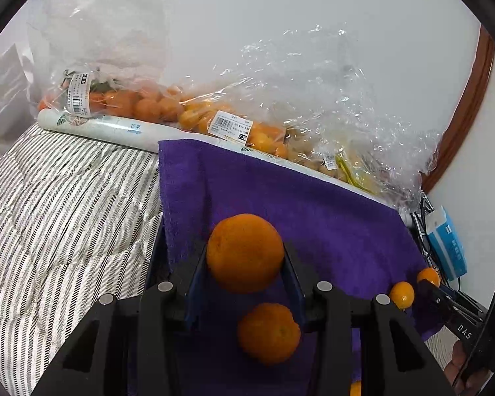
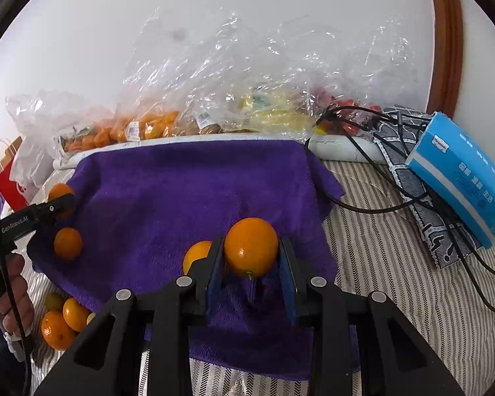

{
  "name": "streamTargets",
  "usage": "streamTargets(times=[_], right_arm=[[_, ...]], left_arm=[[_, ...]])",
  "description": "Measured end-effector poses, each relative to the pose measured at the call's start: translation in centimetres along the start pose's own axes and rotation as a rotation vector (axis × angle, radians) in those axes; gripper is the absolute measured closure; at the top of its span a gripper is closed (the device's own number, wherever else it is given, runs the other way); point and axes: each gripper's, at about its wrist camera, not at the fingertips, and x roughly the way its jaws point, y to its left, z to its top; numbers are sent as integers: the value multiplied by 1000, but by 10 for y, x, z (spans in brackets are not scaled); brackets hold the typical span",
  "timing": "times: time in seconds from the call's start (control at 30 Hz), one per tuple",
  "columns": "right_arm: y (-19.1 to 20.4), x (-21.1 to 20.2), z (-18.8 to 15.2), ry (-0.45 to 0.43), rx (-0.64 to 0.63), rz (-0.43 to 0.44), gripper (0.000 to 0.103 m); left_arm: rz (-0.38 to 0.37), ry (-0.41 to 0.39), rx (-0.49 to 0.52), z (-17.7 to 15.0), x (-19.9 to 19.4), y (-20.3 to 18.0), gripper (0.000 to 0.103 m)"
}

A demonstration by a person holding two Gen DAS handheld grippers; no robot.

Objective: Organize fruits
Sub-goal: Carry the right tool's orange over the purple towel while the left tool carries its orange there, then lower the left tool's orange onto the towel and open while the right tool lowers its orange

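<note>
Along the wall, clear plastic bags (image 1: 214, 99) lie in a row on a striped bedspread (image 1: 59, 204). From the left wrist view, the leftmost bag holds small orange fruits with green leaves, the next one rounder orange fruits (image 1: 264, 138) under a price label, and the rightmost pale brownish and yellow produce that the crumpled film blurs. In the right wrist view a further bag at the right end holds red fruits (image 2: 349, 115), too veiled to name.

A purple towel (image 1: 313, 204) is spread in front of the bags. Over it the left gripper (image 1: 246, 254) is clamped on a dull orange (image 1: 246, 252), with a second orange (image 1: 269, 331) lying on the towel just below. The right gripper (image 2: 250, 247) pinches a glossy orange (image 2: 250, 247); another fruit (image 2: 196, 254) peeps out, half hidden behind its left finger.

More oranges (image 2: 64, 321) sit off the towel's left edge, partly cut off by the gripper frame. At the right, black cables (image 2: 396, 204) trail across the bedspread beside a blue tissue box (image 2: 462, 171).
</note>
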Motion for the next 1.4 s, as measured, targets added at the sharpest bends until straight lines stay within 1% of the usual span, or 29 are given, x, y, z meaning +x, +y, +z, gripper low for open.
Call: streamTargets(times=[0.2,0.77,0.97,1.1,1.2,1.27,1.4], right_arm=[[3,5,-1,13,-22,-27,71],[8,8,-4,42,-57,-26,71],[7,3,-3,17,-51,-16,70],[7,-1,-2,-1,-49,-6,69],[6,-6,-1,-19,-46,-1,66],[7,-9,-1,-34,-46,-4,64],[7,-16,-1,-61,-36,-1,63]], left_arm=[[14,2,21,-1,2,-2,62],[2,-17,70,-3,-2,-12,62],[-6,-22,70,-3,-4,-12,60],[-3,-35,66,-3,-7,-12,54],[-1,-47,78,-4,-8,-14,51],[8,-55,91,-5,-9,-17,51],[33,-84,120,-6,-14,-22,49]])
